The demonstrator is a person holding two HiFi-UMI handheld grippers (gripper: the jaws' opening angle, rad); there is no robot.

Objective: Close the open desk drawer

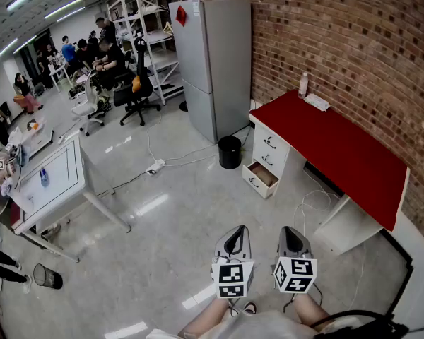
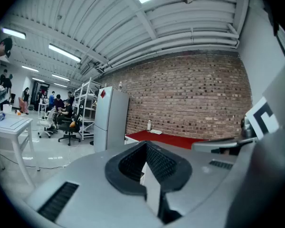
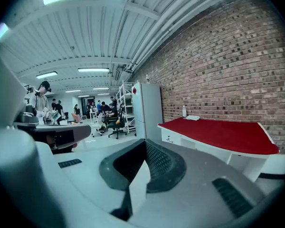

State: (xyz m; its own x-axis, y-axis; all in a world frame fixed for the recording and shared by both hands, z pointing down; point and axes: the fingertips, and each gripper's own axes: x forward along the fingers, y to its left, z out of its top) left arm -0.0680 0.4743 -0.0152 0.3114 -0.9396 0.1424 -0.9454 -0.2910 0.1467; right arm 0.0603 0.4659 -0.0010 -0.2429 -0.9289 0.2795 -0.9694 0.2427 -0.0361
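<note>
The white desk with a red top [image 1: 339,150] stands against the brick wall, well ahead of me. Its lowest drawer [image 1: 261,176] is pulled out and shows a brownish inside; the two drawers above it are closed. Both grippers hang low in the head view, far short of the desk, side by side. My left gripper [image 1: 235,233] [image 2: 145,148] is shut with nothing in it. My right gripper [image 1: 290,232] [image 3: 143,148] also looks shut and empty. The desk's red top [image 3: 218,132] shows to the right in the right gripper view and farther off as the red top [image 2: 166,137] in the left gripper view.
A grey fridge [image 1: 212,62] stands left of the desk, with a black bin [image 1: 230,152] by the open drawer. A power strip and cable [image 1: 155,166] lie on the floor. A white table [image 1: 53,179] is at left; several people and office chairs sit beyond. A bottle [image 1: 303,84] stands on the desk.
</note>
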